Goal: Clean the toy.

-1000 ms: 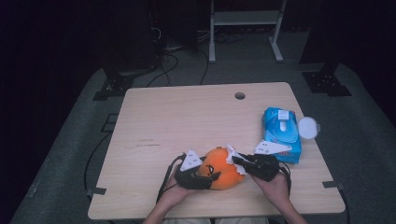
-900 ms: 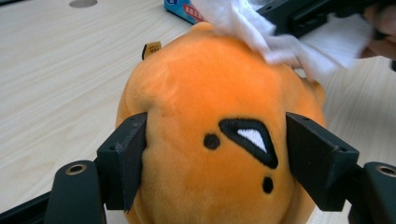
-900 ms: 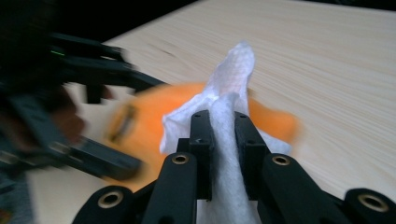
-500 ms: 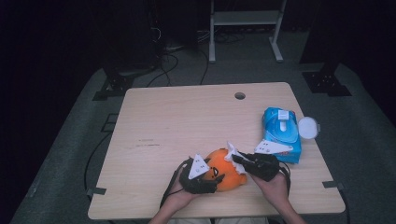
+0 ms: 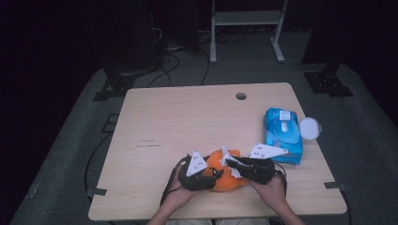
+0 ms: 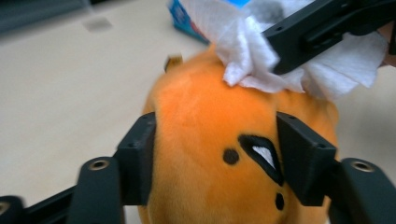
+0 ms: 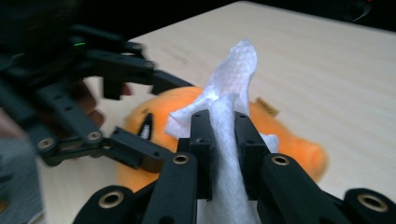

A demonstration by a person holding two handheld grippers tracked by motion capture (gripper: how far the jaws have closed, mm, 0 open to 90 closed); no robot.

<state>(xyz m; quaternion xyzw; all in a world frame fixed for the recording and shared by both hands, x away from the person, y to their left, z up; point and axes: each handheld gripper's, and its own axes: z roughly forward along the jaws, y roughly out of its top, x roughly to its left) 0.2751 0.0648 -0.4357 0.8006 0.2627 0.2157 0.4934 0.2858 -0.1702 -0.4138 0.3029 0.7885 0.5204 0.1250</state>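
Wiping the orange plush toy (image 5: 224, 174) looks like the job here. It sits at the near edge of the surface (image 5: 187, 122), right between the two hands.

The left hand-held gripper (image 6: 219, 154) has its jaws on both sides of the toy and squeezes the soft body to keep it in place. In the left gripper view you can see the toy's little black eye marks between the jaws.

The right hand-held gripper (image 7: 223, 135) is clenched on a white wipe (image 7: 229, 93). The wipe sticks up between its two jaws. In the left gripper view the wipe (image 6: 261, 60) touches the top of the toy, on its far right side.

So the toy lies just to the left of the right hand-held gripper, and a bit below it. The wipe is already on it. The toy's long side seems to run left to right, so I think the next rub should go along that way, from right to left, while the left one holds tight.

A blue pack of wipes (image 5: 283, 135) lies on the right, well apart from the toy, with its round white lid (image 5: 309, 128) open.
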